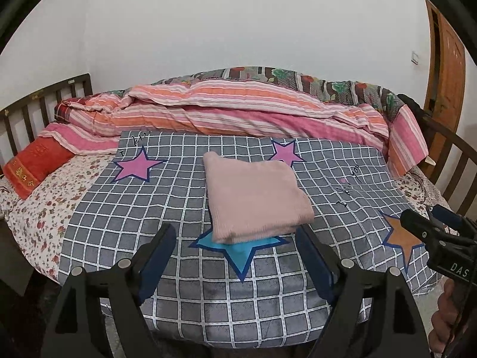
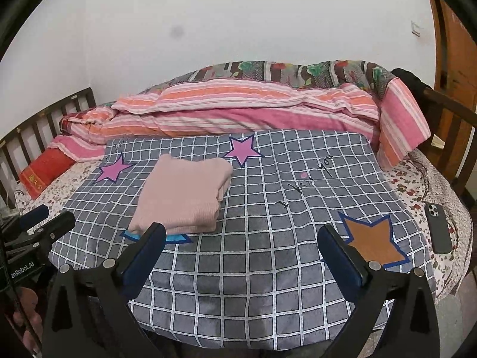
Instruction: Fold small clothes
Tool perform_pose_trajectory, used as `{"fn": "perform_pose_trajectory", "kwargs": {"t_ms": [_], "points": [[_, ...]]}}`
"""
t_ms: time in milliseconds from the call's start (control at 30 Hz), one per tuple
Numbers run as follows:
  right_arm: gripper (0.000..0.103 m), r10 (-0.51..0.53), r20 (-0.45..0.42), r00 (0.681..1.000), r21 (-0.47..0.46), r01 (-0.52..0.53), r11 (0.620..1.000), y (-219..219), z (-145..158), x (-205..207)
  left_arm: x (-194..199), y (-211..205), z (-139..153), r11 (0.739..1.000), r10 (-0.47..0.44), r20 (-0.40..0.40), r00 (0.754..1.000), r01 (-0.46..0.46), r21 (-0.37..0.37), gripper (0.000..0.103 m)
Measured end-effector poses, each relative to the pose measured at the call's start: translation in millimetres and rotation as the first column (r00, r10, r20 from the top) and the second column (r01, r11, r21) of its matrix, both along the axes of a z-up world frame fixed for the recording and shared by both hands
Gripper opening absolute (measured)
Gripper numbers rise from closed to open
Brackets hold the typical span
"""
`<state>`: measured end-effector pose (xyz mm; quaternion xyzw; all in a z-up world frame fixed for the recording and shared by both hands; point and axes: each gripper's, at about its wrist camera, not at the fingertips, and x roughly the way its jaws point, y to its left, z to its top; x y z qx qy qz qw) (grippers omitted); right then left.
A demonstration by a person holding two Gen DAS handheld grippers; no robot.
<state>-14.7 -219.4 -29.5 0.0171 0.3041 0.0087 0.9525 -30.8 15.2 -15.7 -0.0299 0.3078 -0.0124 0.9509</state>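
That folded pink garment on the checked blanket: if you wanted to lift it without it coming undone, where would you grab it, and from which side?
Probably at the near edge of the folded pink garment, where the stacked layers show just above the blue star. Come in low from the front, one finger sliding under the bottom layer and one on top, so all the layers are pinched together.

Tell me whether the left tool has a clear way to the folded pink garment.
Probably yes. The left tool stands open with nothing between its fingers, and the folded pink garment lies just ahead on the grey checked cloth. Nothing sits between them; the right tool is off to the side.
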Motion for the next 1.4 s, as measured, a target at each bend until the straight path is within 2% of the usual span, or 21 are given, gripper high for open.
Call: {"fn": "perform_pose_trajectory", "kwargs": {"t_ms": [1400], "points": [[0.100, -0.003, 0.008, 1.000, 0.012, 0.003, 1.000, -0.6, -0.3, -1.6, 1.5, 1.0, -1.0, 1.000, -0.002, -0.004, 1.000, 0.002, -0.009, 0.081]]}}
